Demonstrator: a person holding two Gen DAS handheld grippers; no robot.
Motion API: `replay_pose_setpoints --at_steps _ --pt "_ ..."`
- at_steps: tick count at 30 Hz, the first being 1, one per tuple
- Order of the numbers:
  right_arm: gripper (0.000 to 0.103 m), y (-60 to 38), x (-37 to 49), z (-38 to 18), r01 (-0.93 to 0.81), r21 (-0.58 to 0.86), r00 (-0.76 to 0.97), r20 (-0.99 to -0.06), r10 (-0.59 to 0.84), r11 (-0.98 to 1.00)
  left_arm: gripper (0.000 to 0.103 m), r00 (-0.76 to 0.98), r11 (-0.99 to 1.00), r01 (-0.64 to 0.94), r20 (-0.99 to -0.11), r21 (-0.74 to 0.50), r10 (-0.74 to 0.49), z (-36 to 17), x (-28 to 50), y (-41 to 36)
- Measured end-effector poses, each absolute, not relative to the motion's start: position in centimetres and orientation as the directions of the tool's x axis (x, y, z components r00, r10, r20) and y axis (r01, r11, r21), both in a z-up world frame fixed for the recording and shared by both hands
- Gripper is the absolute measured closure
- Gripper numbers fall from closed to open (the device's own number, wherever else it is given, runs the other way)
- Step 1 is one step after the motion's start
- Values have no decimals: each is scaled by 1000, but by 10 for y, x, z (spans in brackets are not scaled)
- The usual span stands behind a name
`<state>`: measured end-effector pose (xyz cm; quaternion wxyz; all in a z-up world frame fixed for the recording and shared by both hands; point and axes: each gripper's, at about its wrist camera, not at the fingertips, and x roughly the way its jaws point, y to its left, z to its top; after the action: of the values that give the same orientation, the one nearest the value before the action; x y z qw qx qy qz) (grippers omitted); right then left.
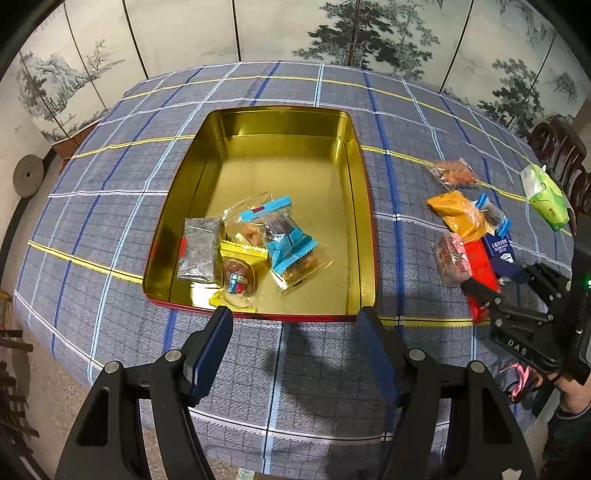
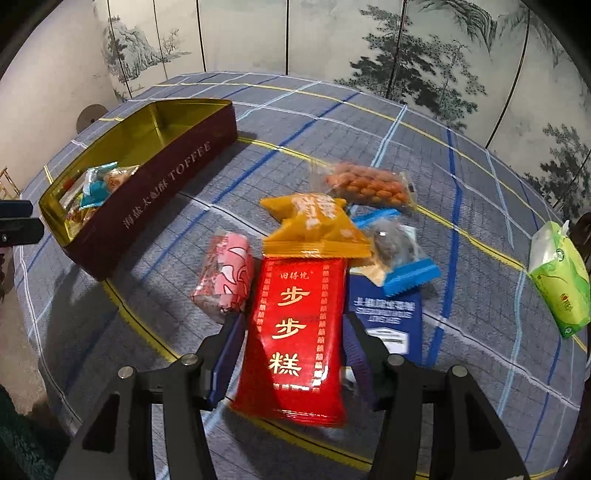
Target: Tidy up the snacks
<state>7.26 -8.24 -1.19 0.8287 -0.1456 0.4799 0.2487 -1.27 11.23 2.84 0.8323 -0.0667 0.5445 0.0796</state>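
Note:
A gold-lined red tin [image 1: 354, 206] sits mid-table and holds several snack packets [image 1: 258, 243]. My left gripper [image 1: 295, 321] is open and empty just in front of the tin's near edge. My right gripper [image 2: 293, 332] has its jaws on both sides of a red cake packet [image 2: 295, 332]; the packet looks gripped between them. Around it lie a pink packet [image 2: 225, 277], an orange packet [image 2: 314, 229], a peanut bag [image 2: 365, 184], a light-blue packet [image 2: 402, 254] and a dark-blue packet [image 2: 388, 314]. The tin also shows at the left of the right wrist view [image 2: 166, 192].
A green tissue pack [image 2: 561, 277] lies at the table's right edge, also seen in the left wrist view [image 1: 546, 195]. A plaid cloth [image 1: 295, 387] covers the table. A painted folding screen [image 1: 258, 29] stands behind it. A dark wooden chair [image 1: 565, 158] is at the right.

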Motion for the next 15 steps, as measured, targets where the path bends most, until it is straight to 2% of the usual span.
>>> replay_pose_setpoints --at_steps 2,15 --pt "47 -79 69 -13 -556 38 392 -869 303 830 37 395 978 -205 -917 -24 61 28 -13 112" --pt "48 -75 72 -24 -497 20 426 -866 264 867 37 389 984 -179 -920 -25 47 23 -10 104"
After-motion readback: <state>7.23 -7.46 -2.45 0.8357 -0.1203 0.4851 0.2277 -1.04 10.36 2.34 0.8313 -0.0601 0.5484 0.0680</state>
